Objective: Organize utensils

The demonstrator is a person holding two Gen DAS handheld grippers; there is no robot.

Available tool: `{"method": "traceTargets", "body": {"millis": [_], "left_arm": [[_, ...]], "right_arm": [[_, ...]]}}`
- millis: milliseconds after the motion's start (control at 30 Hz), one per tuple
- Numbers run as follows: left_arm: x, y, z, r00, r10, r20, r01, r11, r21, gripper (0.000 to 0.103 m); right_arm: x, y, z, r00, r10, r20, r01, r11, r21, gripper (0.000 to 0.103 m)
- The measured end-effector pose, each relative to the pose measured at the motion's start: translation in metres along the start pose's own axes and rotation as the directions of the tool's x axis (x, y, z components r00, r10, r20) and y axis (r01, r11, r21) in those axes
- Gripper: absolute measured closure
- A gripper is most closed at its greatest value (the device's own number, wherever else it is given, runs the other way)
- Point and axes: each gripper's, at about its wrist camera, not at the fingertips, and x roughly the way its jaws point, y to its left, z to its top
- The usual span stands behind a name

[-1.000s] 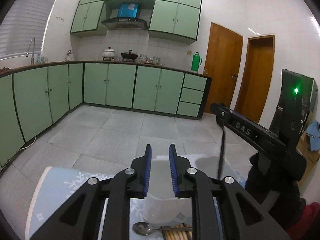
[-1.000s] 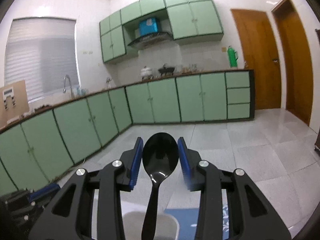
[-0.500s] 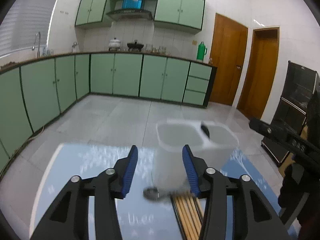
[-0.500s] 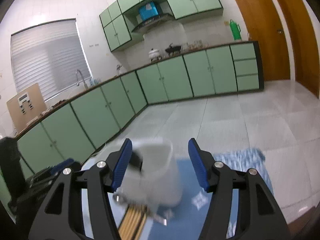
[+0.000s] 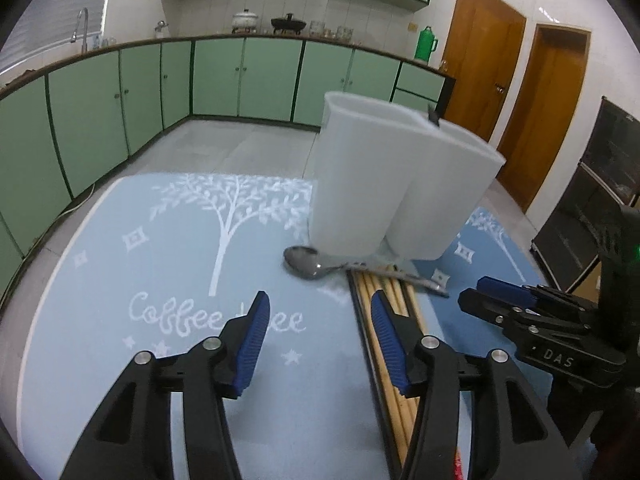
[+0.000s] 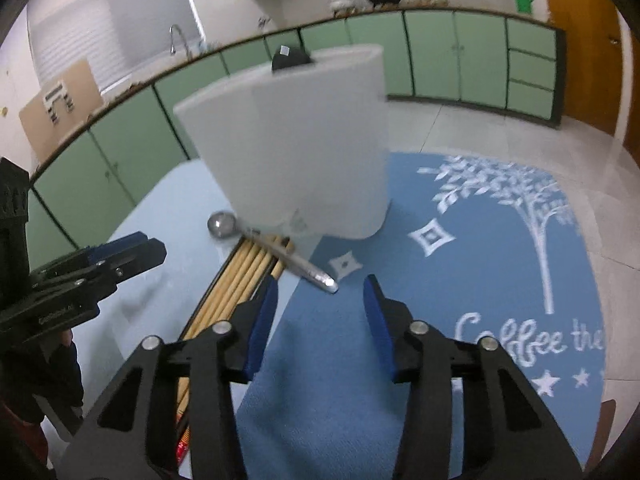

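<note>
Behind holder (image 5: 394,184) rim, black spoon (image 5: 433,117) (tip only).

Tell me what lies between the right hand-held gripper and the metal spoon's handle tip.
Only bare blue mat: the right hand-held gripper hovers open just short of the metal spoon, clearest in the right wrist view.

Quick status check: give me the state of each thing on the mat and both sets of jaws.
White holder: upright, black utensil tip showing at rim.
Metal spoon: lying on mat, handle across chopsticks.
Chopsticks: lying flat, bundled.
Left gripper: jaws open, empty, just opened.
Right gripper: jaws open, empty, just narrowed.
</note>
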Motion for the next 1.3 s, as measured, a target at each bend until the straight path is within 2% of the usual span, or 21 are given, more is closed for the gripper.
{"method": "traceTargets", "body": {"millis": [167, 400, 500, 567, 633, 867, 1133, 1300], "left_arm": [[0.007, 0.003, -0.001, 1.0, 0.012, -0.017, -0.012, 1.0, 0.001, 0.048], [0.016, 0.004, 0.005, 0.999, 0.019, -0.029, -0.019, 1.0, 0.009, 0.047], [0.018, 0.004, 0.007, 0.999, 0.017, -0.029, -0.016, 1.0, 0.008, 0.047], [0.018, 0.004, 0.007, 0.999, 0.016, -0.03, -0.016, 1.0, 0.008, 0.047], [0.018, 0.004, 0.007, 0.999, 0.016, -0.032, -0.016, 1.0, 0.008, 0.047], [0.015, 0.006, 0.001, 0.999, 0.011, -0.047, -0.011, 1.0, 0.0, 0.046], [0.004, 0.008, -0.006, 0.999, -0.001, -0.045, 0.0, 1.0, -0.017, 0.045], [-0.005, 0.014, -0.013, 0.999, 0.013, -0.053, -0.015, 1.0, -0.024, 0.045]], "right_arm": [[0.01, 0.001, 0.006, 0.999, -0.01, -0.048, 0.009, 1.0, -0.017, 0.071], [0.023, 0.008, 0.018, 0.997, -0.036, -0.075, 0.032, 0.998, -0.049, 0.073], [0.028, 0.012, 0.022, 0.995, -0.051, -0.081, 0.045, 0.997, -0.07, 0.081], [0.029, 0.016, 0.022, 0.995, -0.049, -0.082, 0.042, 0.996, -0.079, 0.09], [0.027, 0.021, 0.02, 0.996, -0.042, -0.083, 0.035, 0.995, -0.092, 0.093], [0.01, 0.041, 0.008, 0.995, 0.053, -0.084, -0.059, 0.996, -0.074, 0.102], [-0.012, 0.071, -0.006, 0.987, 0.136, -0.087, -0.139, 0.989, -0.04, 0.102], [-0.014, 0.088, -0.019, 0.969, 0.22, -0.114, -0.219, 0.975, 0.021, 0.1]]}}
